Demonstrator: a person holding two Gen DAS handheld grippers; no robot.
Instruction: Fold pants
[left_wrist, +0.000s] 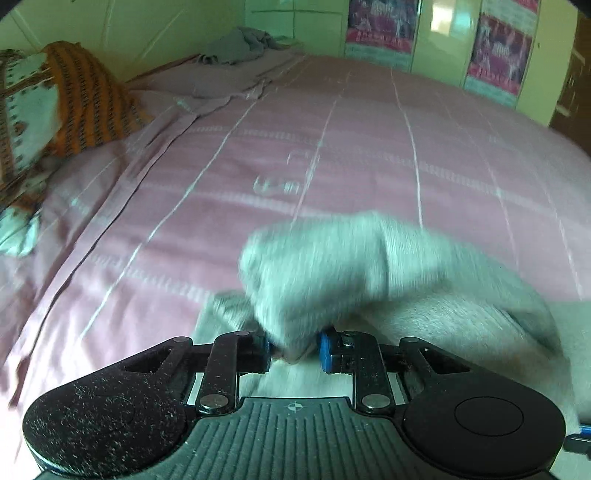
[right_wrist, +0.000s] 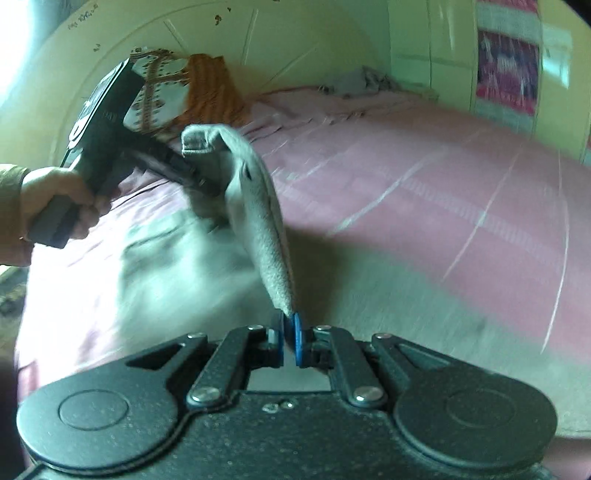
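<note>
- Left wrist view: left gripper (left_wrist: 294, 349) has its blue pads clamped on a bunched edge of the grey pants (left_wrist: 332, 269). Fabric rises in a blurred lump just ahead of the fingers and trails off to the right, lifted off the pink bedsheet (left_wrist: 332, 147).
- Left wrist view, background: orange patterned cloth (left_wrist: 85, 99) at the left edge of the bed; a heap of grey clothes (left_wrist: 240, 48) at the far end. Neither is touching the pants.
- Right wrist view: right gripper (right_wrist: 289, 341) is pinched tight on a thin edge of the pants (right_wrist: 258, 206). The cloth runs up and away as a taut band to the left gripper (right_wrist: 192, 177), held in the person's hand (right_wrist: 62, 203). A hemmed end flops over the top near that gripper.
- Right wrist view: more grey fabric lies blurred on the bed below the band.
- Progress, as a judgement: early to middle stage. Both grippers hold the garment raised; no flat, finished fold is visible. Laying down and the remaining folds appear left to do.
</note>
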